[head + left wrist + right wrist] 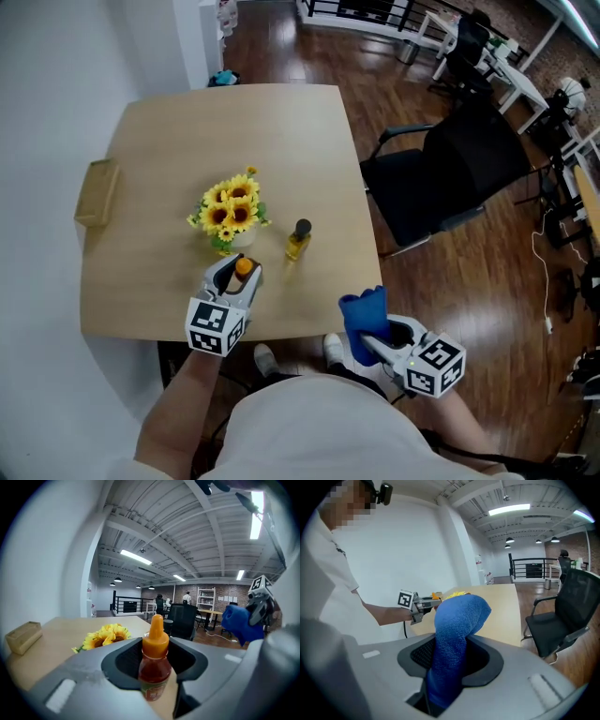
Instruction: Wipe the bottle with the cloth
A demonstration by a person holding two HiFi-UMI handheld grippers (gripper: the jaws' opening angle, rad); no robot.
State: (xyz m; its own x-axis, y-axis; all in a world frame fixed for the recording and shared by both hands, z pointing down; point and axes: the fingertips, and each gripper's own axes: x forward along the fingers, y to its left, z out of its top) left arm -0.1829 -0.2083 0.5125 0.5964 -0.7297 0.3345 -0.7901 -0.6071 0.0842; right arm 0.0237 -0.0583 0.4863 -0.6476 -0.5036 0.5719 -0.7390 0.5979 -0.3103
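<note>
One wooden table (234,131), black office chair (450,178) at right side. Sunflower bunch (231,211) mid-front on table, wooden box (96,192) at left edge. Right gripper (450,660) clenched on blue cloth (457,620), cloth standing up out of jaws, off table's near right corner. Left gripper (154,656) clamped on orange-capped sauce bottle (154,667), upright, over near edge just in front of flowers, apart from cloth. Small black-capped yellow bottle (298,240) standing just right of flowers.

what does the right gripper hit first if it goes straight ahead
Probably the left gripper with its bottle, seen just past the cloth; depth is unclear, so it may miss.
</note>
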